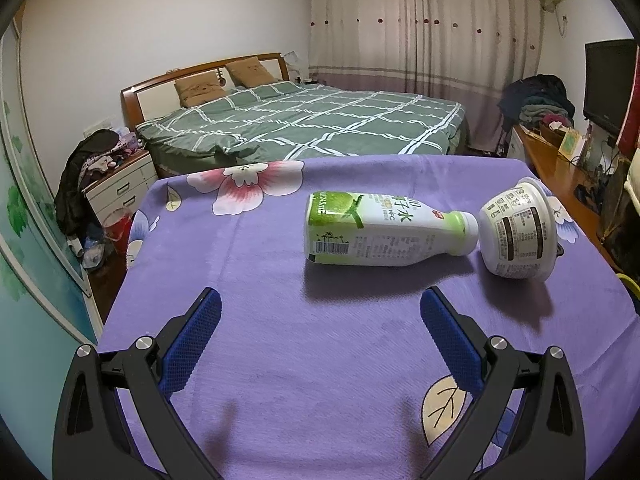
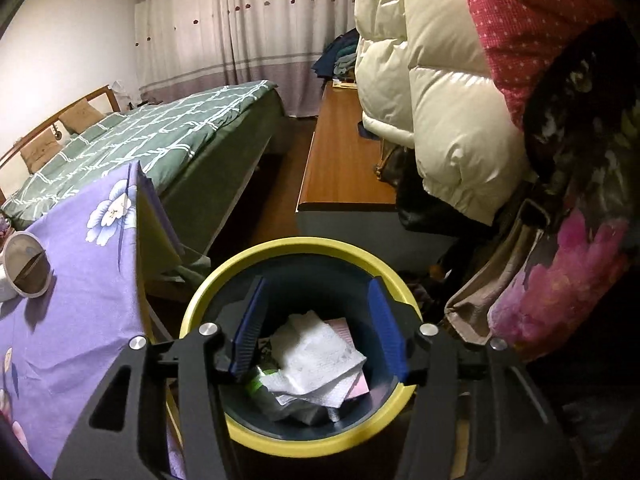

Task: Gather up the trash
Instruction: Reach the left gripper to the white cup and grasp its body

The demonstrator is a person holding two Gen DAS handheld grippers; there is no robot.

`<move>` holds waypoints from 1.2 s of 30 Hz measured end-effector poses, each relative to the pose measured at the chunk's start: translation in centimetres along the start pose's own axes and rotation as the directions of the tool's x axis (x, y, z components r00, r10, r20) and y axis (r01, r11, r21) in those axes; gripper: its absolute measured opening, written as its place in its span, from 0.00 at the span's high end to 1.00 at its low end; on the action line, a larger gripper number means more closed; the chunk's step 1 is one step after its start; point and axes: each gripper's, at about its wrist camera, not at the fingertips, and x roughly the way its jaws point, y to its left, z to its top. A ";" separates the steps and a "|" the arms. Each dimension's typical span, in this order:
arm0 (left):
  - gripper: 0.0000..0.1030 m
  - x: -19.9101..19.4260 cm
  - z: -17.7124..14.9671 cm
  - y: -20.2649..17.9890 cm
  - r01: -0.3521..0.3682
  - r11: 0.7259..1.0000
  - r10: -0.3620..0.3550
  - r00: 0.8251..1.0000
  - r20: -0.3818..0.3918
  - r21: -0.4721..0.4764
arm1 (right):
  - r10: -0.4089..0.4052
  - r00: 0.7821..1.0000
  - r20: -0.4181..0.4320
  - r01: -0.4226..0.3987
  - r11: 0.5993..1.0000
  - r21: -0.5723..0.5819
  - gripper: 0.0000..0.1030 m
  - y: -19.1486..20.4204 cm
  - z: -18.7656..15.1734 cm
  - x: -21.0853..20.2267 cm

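A white and green plastic bottle lies on its side on the purple flowered tablecloth. Its neck touches a white cup tipped on its side at the right. My left gripper hovers open just in front of the bottle, with nothing between its blue pads. In the right wrist view, my right gripper stands open above a round bin with a yellow rim. White tissue and other scraps lie inside the bin, below the pads. The same cup shows at the table's left.
The bin stands on the floor beside the table's corner. Puffy white jackets and a pink bag hang close at the right. A wooden bench and a bed with a green checked quilt lie beyond.
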 end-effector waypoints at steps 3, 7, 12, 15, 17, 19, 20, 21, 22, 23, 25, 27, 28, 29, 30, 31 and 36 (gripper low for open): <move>0.05 0.2 -0.1 -0.6 0.019 1.000 -0.019 1.000 -0.014 0.012 | 0.018 1.000 -0.007 -0.018 1.000 0.000 0.51 0.2 -0.1 0.1; 0.05 0.1 0.0 -2.2 0.079 0.996 -0.078 0.996 -0.039 0.030 | 0.043 0.999 -0.017 -0.043 0.999 0.005 0.51 0.4 -0.2 0.3; 0.05 -0.7 0.9 -5.7 0.168 0.982 -0.164 0.985 -0.057 0.087 | 0.067 0.998 -0.005 -0.067 0.998 0.017 0.51 0.3 -0.3 -0.3; 0.05 -1.1 1.4 -7.7 0.189 0.977 -0.184 0.981 -0.063 0.101 | 0.077 0.997 0.003 -0.077 0.997 0.027 0.51 -0.1 -0.3 -0.6; 0.05 -1.4 1.6 -9.4 0.209 0.970 -0.202 0.977 -0.070 0.123 | 0.086 0.996 0.006 -0.086 0.996 0.037 0.51 -0.3 -0.4 -0.6; 0.05 -1.7 1.8 -10.8 0.225 0.963 -0.218 0.974 -0.064 0.146 | 0.095 0.995 0.005 -0.095 0.995 0.044 0.51 -0.5 -0.5 -0.5; 0.05 -1.8 1.9 -11.7 0.236 0.958 -0.229 0.971 -0.061 0.161 | 0.097 0.995 0.003 -0.097 0.994 0.045 0.51 -0.6 -0.5 -0.5; 0.05 -2.0 2.0 -12.4 0.245 0.954 -0.237 0.969 -0.062 0.173 | 0.103 0.995 0.000 -0.103 0.994 0.047 0.51 -0.7 -0.6 -0.4; 0.05 -2.0 2.1 -13.2 0.251 0.950 -0.243 0.968 -0.064 0.187 | 0.108 0.994 -0.002 -0.108 0.993 0.048 0.51 -0.8 -0.6 -0.3; 0.05 -1.9 2.1 -13.9 0.252 0.947 -0.244 0.968 -0.065 0.200 | 0.111 0.994 -0.002 -0.111 0.993 0.050 0.51 -0.8 -0.7 -0.3; 0.07 -1.4 2.2 -15.0 0.249 0.944 -0.239 0.968 -0.072 0.216 | 0.120 0.993 -0.005 -0.120 0.991 0.053 0.51 -0.8 -0.8 -0.2; 0.12 -0.5 2.4 -15.8 0.244 0.945 -0.228 0.969 -0.093 0.219 | 0.127 0.992 -0.007 -0.126 0.990 0.055 0.51 -0.9 -0.9 -0.1; 0.14 0.0 2.5 -15.8 0.243 0.946 -0.226 0.969 -0.100 0.214 | 0.131 0.991 -0.010 -0.130 0.990 0.056 0.51 -0.9 -0.9 0.0; 0.16 0.5 2.7 -15.8 0.241 0.948 -0.223 0.969 -0.106 0.206 | 0.133 0.991 -0.011 -0.132 0.990 0.056 0.50 -0.9 -0.9 0.0; 0.16 1.0 2.9 -15.6 0.241 0.952 -0.222 0.968 -0.115 0.190 | 0.134 0.991 -0.011 -0.133 0.989 0.058 0.50 -0.9 -0.9 0.1; 0.16 1.4 3.1 -15.2 0.244 0.955 -0.225 0.967 -0.121 0.171 | 0.135 0.991 -0.012 -0.134 0.989 0.060 0.50 -0.9 -0.9 0.1; 0.16 2.6 4.4 -13.8 0.265 0.960 -0.252 0.958 -0.135 0.089 | 0.139 0.990 -0.017 -0.138 0.988 0.070 0.50 -1.1 -1.1 0.5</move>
